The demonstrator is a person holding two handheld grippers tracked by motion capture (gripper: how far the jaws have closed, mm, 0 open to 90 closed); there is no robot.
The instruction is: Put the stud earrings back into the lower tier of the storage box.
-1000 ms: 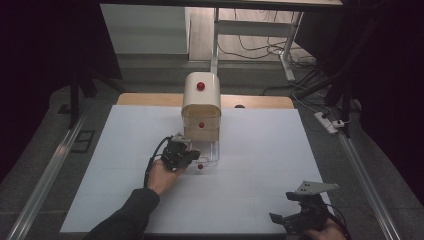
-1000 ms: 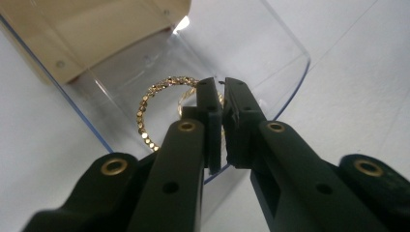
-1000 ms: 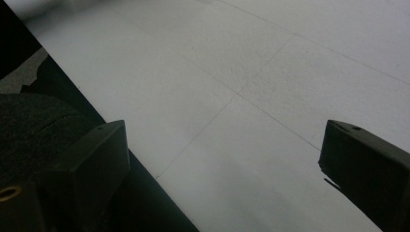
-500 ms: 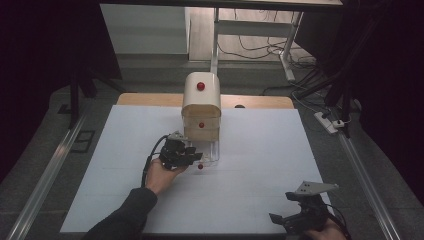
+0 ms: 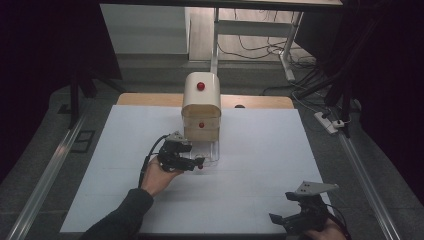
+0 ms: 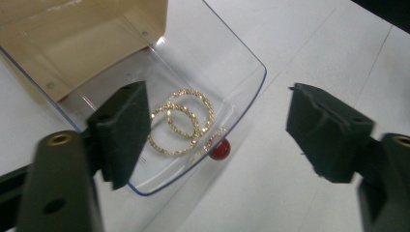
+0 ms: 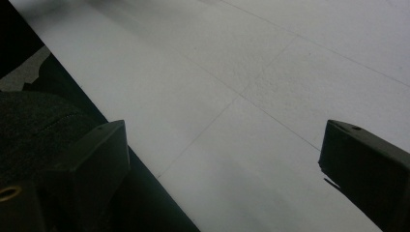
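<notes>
Left gripper (image 6: 212, 121) is hanging over the clear drawer (image 6: 241, 58) pulled out of the wooden box (image 5: 201, 107); its jaws have just been opening and are standing wide, nothing pressed between them. Two gold rings (image 6: 181, 126) are lying overlapped inside the drawer, near its front wall. The red knob (image 6: 220, 149) is sitting just outside that wall. Right gripper (image 5: 300, 212) is resting at the near table (image 5: 260, 145) edge, jaws spread, holding nothing.

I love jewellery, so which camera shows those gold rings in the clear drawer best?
The left gripper view: the two gold rings lie close up, overlapping, in the clear drawer. In the high view the drawer is small and the rings cannot be made out. The right gripper view faces bare table.
</notes>
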